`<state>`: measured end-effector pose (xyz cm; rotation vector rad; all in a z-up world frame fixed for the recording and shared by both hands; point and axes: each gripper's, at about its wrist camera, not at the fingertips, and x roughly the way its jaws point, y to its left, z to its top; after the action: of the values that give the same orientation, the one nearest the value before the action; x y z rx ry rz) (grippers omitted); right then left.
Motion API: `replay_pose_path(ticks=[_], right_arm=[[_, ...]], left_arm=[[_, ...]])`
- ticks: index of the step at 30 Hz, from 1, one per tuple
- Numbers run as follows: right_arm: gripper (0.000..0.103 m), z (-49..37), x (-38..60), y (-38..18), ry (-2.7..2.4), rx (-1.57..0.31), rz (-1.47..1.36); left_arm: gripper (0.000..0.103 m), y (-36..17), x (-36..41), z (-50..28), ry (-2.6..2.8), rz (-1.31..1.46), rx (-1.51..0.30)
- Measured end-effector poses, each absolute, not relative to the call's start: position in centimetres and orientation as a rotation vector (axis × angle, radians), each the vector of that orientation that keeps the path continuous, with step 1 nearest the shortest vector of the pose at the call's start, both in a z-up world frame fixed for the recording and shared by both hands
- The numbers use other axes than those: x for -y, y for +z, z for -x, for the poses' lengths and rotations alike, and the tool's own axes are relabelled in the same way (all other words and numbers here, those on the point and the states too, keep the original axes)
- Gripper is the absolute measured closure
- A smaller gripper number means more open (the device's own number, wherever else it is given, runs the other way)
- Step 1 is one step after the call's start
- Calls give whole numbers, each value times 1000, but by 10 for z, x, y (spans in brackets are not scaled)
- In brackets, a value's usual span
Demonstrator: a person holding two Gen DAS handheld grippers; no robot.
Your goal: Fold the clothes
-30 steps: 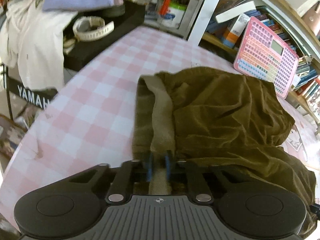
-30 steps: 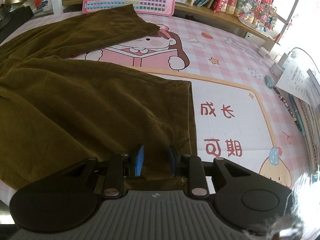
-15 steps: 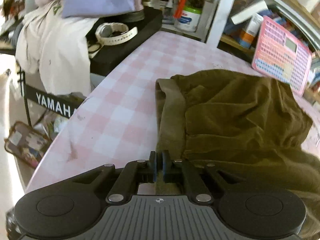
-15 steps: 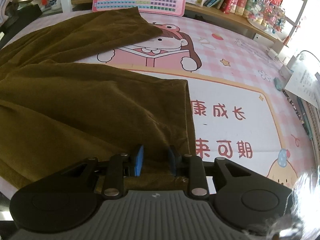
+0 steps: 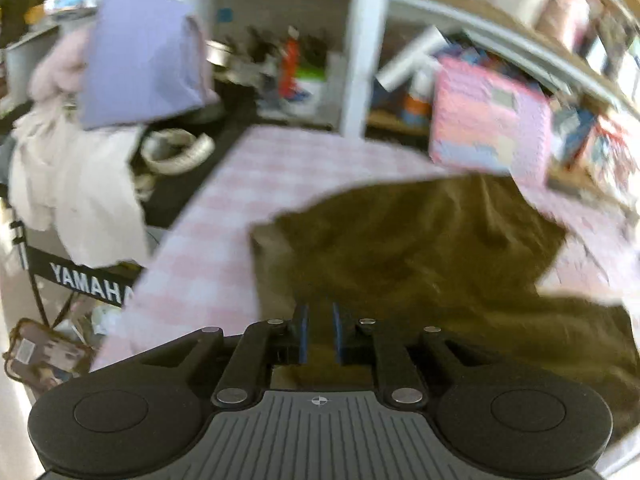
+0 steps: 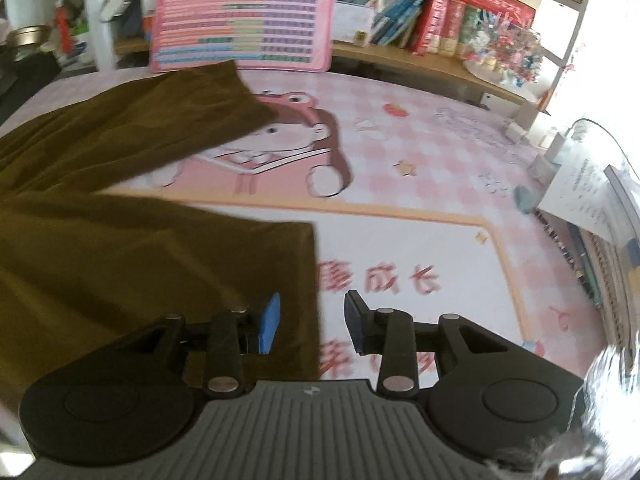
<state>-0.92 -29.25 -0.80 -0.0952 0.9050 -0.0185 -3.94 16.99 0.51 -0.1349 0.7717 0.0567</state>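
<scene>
A: Where are the trousers (image 6: 132,256)?

B: Spread on the tabletop (image 6: 420,216), olive-brown, over a pink checked mat (image 5: 208,256) with a cartoon girl (image 6: 296,148) printed on it. In the right wrist view one leg runs toward the pink toy keyboard (image 6: 244,16) leaning at the shelf; the nearer leg ends in a straight hem just under the right gripper (image 6: 312,322).

A: Does that gripper have the hem?

B: No. Its jaws are opening; the blue pads (image 6: 269,322) stand apart and press on nothing. The hem's edge lies below the gap, with the left pad over cloth and the right one over the mat's red lettering.

A: And the left gripper (image 5: 319,332)?

B: It is over the waist end (image 5: 420,264), which is bunched in folds. The view is badly blurred. Its jaws are opening too, with a narrow gap; cloth shows through the gap, but the pads do not seem to pinch it.

A: What is around?

B: Off the tabletop's left edge, a black stand marked YAMAHA (image 5: 88,284) with white cloth (image 5: 80,192) draped on it, a lilac cushion (image 5: 140,68) above, and a pale strap (image 5: 176,152) coiled nearby. Behind, a white post (image 5: 364,48) and shelves with books (image 6: 452,20). At the right edge, papers (image 6: 584,196).
</scene>
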Motion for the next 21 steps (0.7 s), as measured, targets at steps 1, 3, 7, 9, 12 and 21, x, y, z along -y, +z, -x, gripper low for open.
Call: replay_pose_path(ticks=[1,3,7,9,12,21], right_arm=[[69,4,297,-10,-21,-909,85],[67,-8,303,-15,-23,-921,57],[67,-27,303,-23,-5,-930,25],[69,-37,302,-27,11,-937,-5],[78,-50,300,-35,30,-957,-45],[96,-74,300,-32,-61,-887,34]], left_arm=[[89,1,-164,39,49,125,-793],[88,-12,-161,40,70,140,-836],[89,-28,-165,45,107,178,-878],[89,-32,-166,46,110,180,-882],[89,-33,-165,47,119,174,-885],[88,-33,-161,44,140,157,-887]])
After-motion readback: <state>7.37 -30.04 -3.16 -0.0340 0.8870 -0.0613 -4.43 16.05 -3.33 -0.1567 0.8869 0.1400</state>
